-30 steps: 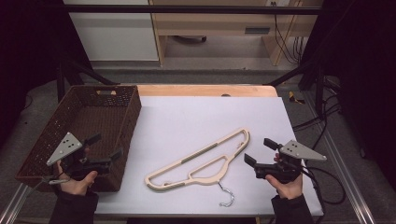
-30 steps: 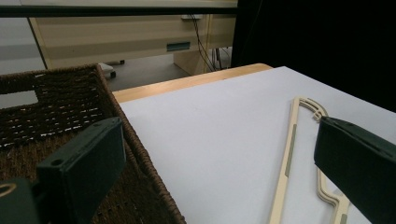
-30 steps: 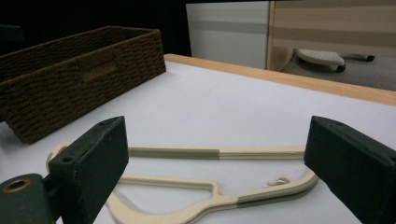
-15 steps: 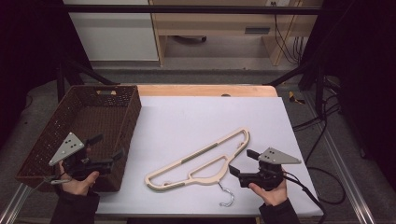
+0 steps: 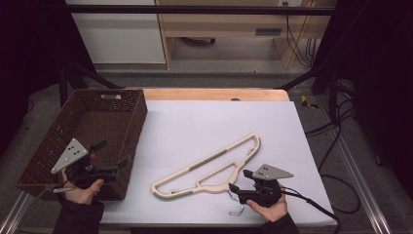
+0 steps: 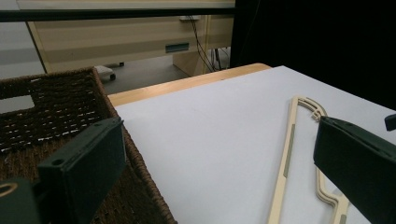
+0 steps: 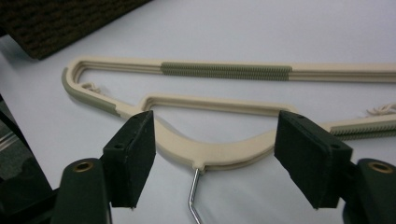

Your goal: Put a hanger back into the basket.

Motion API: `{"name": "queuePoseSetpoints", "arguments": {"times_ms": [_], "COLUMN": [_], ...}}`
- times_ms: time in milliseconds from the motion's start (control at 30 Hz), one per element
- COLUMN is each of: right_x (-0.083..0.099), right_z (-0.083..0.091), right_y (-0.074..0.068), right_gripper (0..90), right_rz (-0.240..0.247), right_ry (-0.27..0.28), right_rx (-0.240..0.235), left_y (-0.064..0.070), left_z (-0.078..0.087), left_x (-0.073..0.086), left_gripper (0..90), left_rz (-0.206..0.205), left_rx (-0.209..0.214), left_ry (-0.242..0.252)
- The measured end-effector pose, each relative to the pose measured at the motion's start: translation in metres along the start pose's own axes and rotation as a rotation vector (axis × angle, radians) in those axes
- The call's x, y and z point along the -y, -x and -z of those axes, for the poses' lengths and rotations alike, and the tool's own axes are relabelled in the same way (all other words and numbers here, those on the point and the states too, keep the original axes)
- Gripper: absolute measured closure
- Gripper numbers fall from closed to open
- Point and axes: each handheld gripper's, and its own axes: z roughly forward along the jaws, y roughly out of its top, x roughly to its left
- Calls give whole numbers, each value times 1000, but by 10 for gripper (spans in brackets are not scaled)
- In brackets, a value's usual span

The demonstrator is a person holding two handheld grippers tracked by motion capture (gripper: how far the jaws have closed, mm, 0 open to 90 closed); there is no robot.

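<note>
Directly ahead of the right gripper (image 7: 212,154), between its spread black jaws, lies the cream plastic hanger (image 7: 219,149), its curved neck and thin wire hook (image 7: 192,196) centred in the gap, untouched. Ribbed olive grip strips line its flat bars. It rests on the smooth white table (image 5: 195,126). Wide apart too are the left gripper (image 5: 113,154) jaws, beside the dark woven wicker basket (image 5: 73,127).

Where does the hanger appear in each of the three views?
High view: hanger lies lower centre on the white sheet, right of the basket.
Left gripper view: hanger at right, running to the bottom edge.
Right gripper view: hanger spans the frame, its neck between the open jaws.
Shared landmark: the basket.
</note>
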Motion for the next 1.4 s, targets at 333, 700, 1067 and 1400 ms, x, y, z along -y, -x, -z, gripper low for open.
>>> {"name": "queuePoseSetpoints", "arguments": {"times_ms": [333,700,1067,1400], "right_x": [15,26,31,29], "right_z": [-17,-30,-35,-34], "right_y": [-6,-10,-11,-11], "right_gripper": [486,663,823,862], "right_rz": [-34,-41,-46,-82], "right_ry": [-99,-171,-222,-215], "right_rx": [6,-5,-19,-3], "left_y": [3,6,9,12], "left_z": [-1,-4,-7,-10], "left_x": [0,0,1,1], "left_gripper": [25,24,25,26], "left_rz": [-9,-17,-22,-32], "left_rx": [1,7,12,16], "left_ry": [-2,-7,-16,-26]}}
